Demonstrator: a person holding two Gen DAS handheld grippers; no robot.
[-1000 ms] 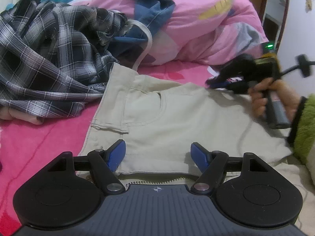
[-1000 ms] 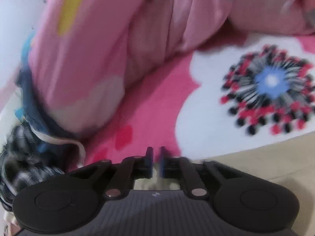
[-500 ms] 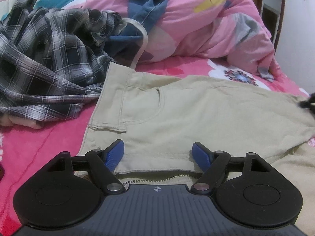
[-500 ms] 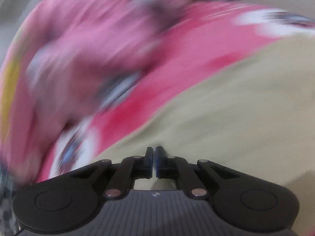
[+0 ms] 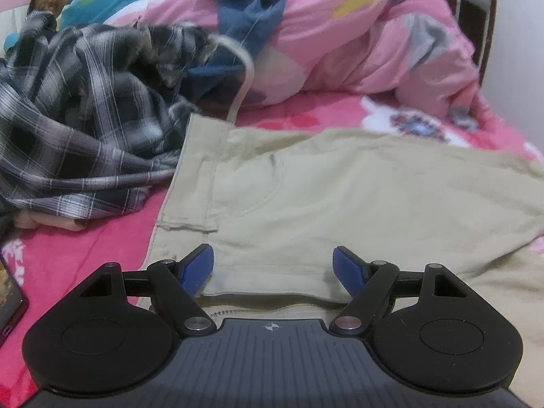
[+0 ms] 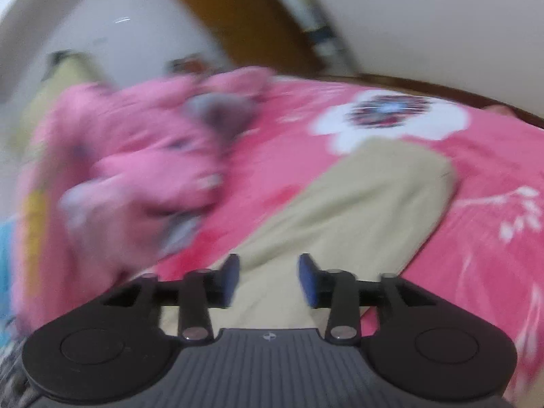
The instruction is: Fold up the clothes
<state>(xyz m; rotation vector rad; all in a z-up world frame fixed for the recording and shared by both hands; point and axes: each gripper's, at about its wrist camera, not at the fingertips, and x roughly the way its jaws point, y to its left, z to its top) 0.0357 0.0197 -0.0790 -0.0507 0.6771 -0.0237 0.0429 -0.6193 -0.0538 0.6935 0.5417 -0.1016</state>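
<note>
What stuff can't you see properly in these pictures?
- Pink quilt, right wrist view: smeared by motion blur.
- Trousers, left wrist view: waist hidden under the left gripper.
- Trousers, right wrist view: near end hidden under the opening, empty right gripper.
- Dark flat thing, left wrist view: cut off by the edge.

Beige trousers (image 5: 340, 197), pink floral bedsheet (image 6: 476, 210)

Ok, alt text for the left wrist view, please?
Beige cotton trousers lie spread across a pink floral bedsheet, waistband toward the open left gripper, which holds nothing. A crumpled black-and-white plaid shirt lies to the left, a bunched pink quilt behind.
</note>
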